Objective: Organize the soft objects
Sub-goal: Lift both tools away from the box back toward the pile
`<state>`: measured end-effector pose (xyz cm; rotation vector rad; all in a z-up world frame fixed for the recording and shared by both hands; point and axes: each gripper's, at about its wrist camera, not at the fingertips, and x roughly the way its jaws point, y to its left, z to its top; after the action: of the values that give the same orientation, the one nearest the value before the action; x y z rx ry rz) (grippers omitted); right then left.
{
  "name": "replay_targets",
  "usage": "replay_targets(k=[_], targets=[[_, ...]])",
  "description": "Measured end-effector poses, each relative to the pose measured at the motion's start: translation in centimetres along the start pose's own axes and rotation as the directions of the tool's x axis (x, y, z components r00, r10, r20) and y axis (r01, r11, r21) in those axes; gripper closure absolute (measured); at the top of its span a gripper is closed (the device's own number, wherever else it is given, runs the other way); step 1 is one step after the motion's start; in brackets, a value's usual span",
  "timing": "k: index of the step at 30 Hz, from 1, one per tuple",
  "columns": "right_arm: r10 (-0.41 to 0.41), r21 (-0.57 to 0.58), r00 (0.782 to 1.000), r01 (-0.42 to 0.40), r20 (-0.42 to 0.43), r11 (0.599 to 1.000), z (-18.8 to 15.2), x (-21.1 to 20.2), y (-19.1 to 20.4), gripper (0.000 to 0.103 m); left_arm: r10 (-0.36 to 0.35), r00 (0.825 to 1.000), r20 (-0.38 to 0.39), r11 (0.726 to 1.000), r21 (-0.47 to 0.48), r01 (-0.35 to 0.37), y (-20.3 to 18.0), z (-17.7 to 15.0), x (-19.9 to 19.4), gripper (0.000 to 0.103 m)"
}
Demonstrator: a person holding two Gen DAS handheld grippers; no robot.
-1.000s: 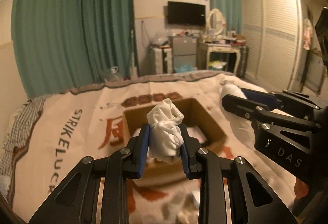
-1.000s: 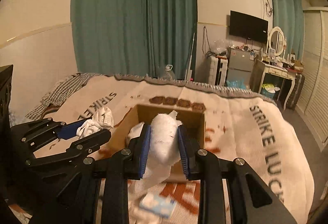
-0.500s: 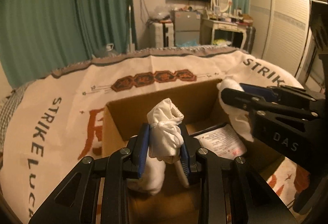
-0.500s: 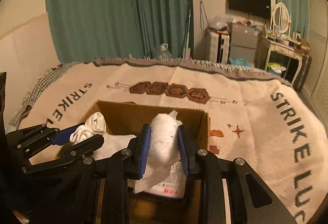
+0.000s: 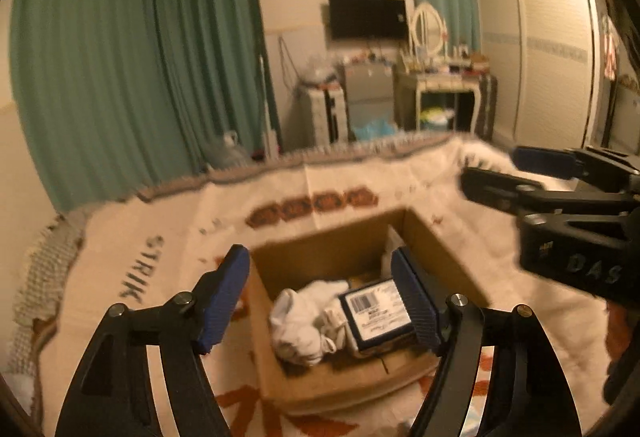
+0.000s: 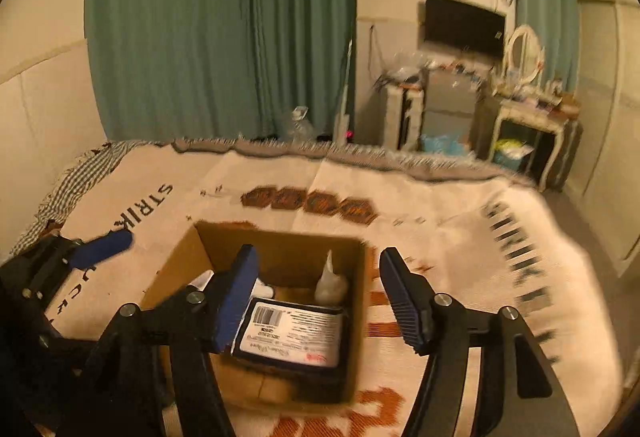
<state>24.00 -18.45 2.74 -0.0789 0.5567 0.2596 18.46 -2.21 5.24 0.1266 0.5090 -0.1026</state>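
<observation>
Both of your grippers, left gripper [image 5: 320, 297] and right gripper [image 6: 316, 297], hover wide and empty above the cardboard box [image 5: 432, 237]. Inside lie the white socks [image 5: 308, 321], beside a labelled packet [image 6: 292, 333], so soft items sit gathered on the blanket [image 6: 440, 205].

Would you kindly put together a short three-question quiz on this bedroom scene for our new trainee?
1. True or false: the left gripper is shut on a white cloth.
2. Where does the white cloth bundle lie?
A. on the blanket
B. inside the cardboard box
C. on the floor
3. Fill in: the flat packet in the box bears a printed ______ on its label.

Key:
1. False; its jaws stand wide open and empty, as do those of the right gripper.
2. B
3. barcode
</observation>
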Motion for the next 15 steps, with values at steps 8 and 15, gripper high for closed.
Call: replay_targets(k=[8,15], targets=[[-0.041,0.001,0.992,0.041,0.119,0.999,3.0,-15.4,0.8,0.023,0.053,0.981,0.188,0.996,-0.075,-0.039,3.2,2.3,-13.6,0.006],[-0.018,-0.063,0.989,0.027,0.144,0.998,1.0,-23.6,3.3,0.001,0.049,0.976,0.214,0.997,-0.071,-0.034,4.2,-0.4,-18.7,0.005]])
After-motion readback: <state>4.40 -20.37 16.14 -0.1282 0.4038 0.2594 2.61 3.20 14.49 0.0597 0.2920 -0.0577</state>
